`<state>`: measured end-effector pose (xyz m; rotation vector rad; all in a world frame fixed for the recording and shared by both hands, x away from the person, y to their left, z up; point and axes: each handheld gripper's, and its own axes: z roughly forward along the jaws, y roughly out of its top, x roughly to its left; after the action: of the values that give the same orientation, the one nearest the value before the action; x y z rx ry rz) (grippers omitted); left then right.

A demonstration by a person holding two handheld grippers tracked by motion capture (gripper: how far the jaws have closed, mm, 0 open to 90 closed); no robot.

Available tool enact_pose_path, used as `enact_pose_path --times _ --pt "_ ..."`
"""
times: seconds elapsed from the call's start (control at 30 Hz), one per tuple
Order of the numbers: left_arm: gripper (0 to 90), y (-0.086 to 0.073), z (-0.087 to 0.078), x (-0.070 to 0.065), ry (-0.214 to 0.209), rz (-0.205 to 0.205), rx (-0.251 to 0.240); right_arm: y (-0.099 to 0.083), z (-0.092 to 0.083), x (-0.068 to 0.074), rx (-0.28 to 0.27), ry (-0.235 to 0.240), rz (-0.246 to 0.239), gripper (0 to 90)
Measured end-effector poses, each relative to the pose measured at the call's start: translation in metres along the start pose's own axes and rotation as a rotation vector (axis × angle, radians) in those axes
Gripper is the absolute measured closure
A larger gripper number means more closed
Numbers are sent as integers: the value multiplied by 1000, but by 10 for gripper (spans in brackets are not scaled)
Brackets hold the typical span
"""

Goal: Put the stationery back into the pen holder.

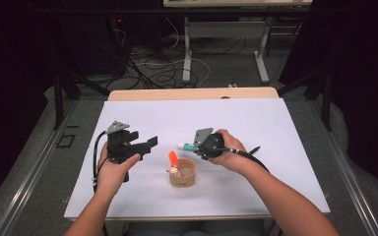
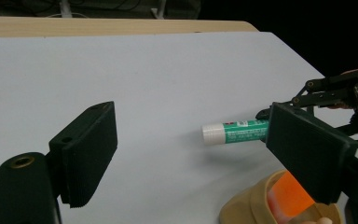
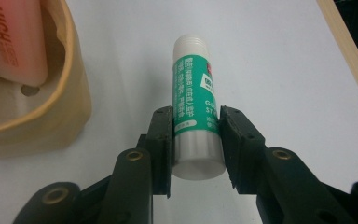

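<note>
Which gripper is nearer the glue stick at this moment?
Right. The right gripper is shut on the glue stick; the left gripper hangs open, apart from it, on the far side of the cup.

Light falls from above onto the white-covered bench (image 1: pixel 226 118), which glows evenly bright while the room around it sinks into near black. Shadows are soft and short: a faint grey one lies under the green-and-white glue stick (image 2: pixel 235 132) in the left gripper view. That view's near black tongs (image 2: pixel 191 154) are slightly soft-edged. The right gripper view is sharp on the stick's label, and the high view is coarse, its small details smeared
</note>
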<state>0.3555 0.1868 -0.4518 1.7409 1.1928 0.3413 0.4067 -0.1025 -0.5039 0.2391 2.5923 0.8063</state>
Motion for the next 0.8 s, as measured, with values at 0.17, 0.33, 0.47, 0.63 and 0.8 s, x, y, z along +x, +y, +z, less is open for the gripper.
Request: enact_pose_path --times 0.17,0.33,0.47,0.63,0.8 --pt "166 1 -1 -2 0 5 -6 -2 -9 0 -49 -22 43 663" --pt "166 3 -1 -5 -6 7 -15 -5 -19 -2 -122 -36 97 663" --pt "168 4 -2 -7 -13 8 -21 -6 -27 -3 -162 -52 125 663" --pt "174 6 -3 -11 -19 17 -22 -4 -38 -3 -221 -70 137 662" --pt "184 9 -4 -15 -33 26 -27 -1 -46 1 -265 -79 150 662"
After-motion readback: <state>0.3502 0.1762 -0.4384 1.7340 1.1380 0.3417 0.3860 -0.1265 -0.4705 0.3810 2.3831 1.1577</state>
